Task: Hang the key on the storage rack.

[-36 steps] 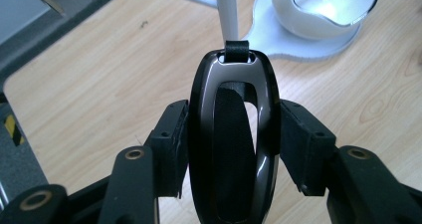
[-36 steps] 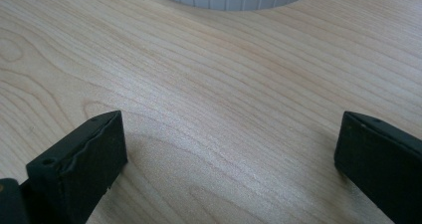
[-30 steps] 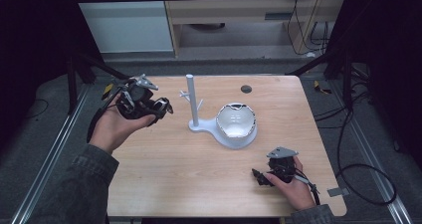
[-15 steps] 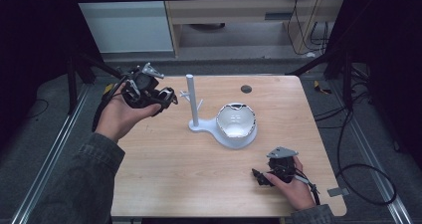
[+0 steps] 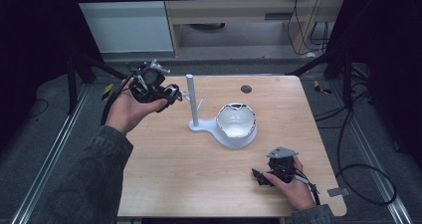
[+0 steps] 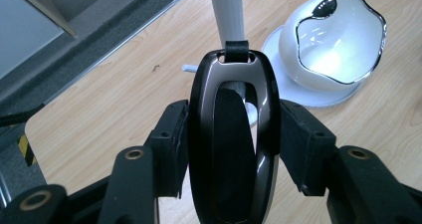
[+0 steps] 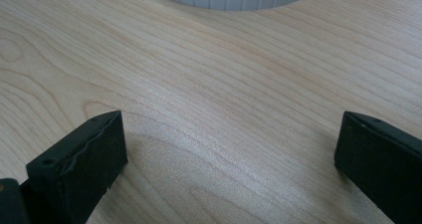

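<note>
Key fob (image 6: 231, 139), clamped upright between my left fingers (image 6: 171, 144) just short of the white stand's post (image 6: 228, 12), could knock the post or slip sideways, since its glossy edges give little purchase.

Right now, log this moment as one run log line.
left gripper: shut on dark oval fob, raised near white stand's post | right gripper: open, empty, low over table | white bowl: on stand base

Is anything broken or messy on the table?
Nothing stands out. The white stand is upright beside its bowl, and the dark oval key fob sits straight in the left gripper.
</note>
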A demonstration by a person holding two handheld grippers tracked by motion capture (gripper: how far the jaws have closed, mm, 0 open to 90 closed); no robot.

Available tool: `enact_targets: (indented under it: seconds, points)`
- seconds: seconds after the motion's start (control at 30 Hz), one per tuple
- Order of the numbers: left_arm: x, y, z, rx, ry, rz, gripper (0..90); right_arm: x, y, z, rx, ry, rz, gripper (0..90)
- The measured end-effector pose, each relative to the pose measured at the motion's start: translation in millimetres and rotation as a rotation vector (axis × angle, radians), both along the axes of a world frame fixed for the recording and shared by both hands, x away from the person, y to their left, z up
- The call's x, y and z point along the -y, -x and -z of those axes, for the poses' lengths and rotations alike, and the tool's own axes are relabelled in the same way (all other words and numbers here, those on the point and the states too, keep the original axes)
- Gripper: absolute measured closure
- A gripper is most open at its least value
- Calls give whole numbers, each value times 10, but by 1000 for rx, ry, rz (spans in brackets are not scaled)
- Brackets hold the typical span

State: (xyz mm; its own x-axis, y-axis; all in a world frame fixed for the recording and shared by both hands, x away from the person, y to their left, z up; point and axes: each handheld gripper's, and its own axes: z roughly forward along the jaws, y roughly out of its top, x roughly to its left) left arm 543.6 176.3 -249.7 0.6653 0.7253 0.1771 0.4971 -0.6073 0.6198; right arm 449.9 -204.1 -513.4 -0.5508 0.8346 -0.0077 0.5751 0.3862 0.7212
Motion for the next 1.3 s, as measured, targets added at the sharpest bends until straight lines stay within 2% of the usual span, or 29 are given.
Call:
enact_targets:
  seconds: [0.2, 0.33, 0.47, 1.07, 1.3]
  points:
    - [28, -52, 17, -11, 12, -4, 487, 1, -1, 1, 2, 1, -2, 4]
    - [36, -87, 37, 5, 3, -9, 487, 0, -2, 0, 1, 0, -3, 4]
    - [33, -112, 106, -10, -3, -17, 487, 0, -2, 0, 0, 0, -4, 4]
    - [-29, -83, 301, -32, 0, -19, 487, -1, 0, -2, 0, 0, -2, 4]
    - [-65, -109, 397, -43, -1, -35, 486, 1, -1, -2, 0, 2, -3, 4]
